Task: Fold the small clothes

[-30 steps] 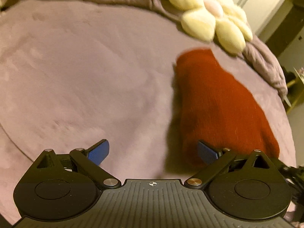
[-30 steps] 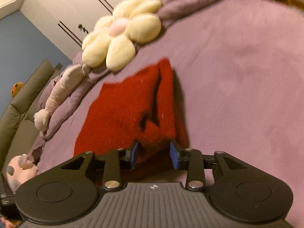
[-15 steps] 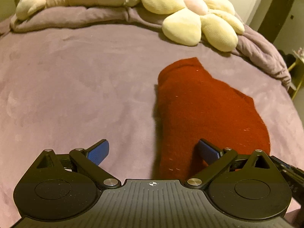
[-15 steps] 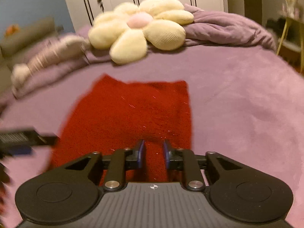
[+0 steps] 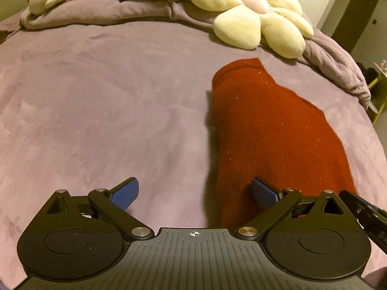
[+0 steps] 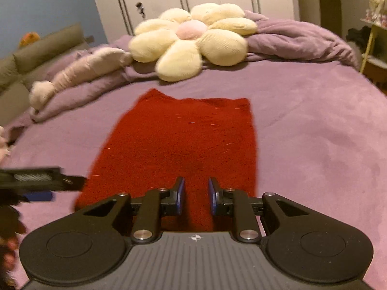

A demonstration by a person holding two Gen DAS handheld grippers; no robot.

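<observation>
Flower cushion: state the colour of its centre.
Pale pink centre, cream petals; clearest in the right wrist view.

Fuzzy red knit garment (image 6: 179, 140), matt plush purple bedspread (image 5: 96, 96), ribbed flower cushion (image 6: 193, 38)

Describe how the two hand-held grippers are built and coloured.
Both match: the left gripper and right gripper have a black ribbed body with a small crosshair mark, round black discs either side, black link arms with silver pins, and blue textured fingers.
</observation>
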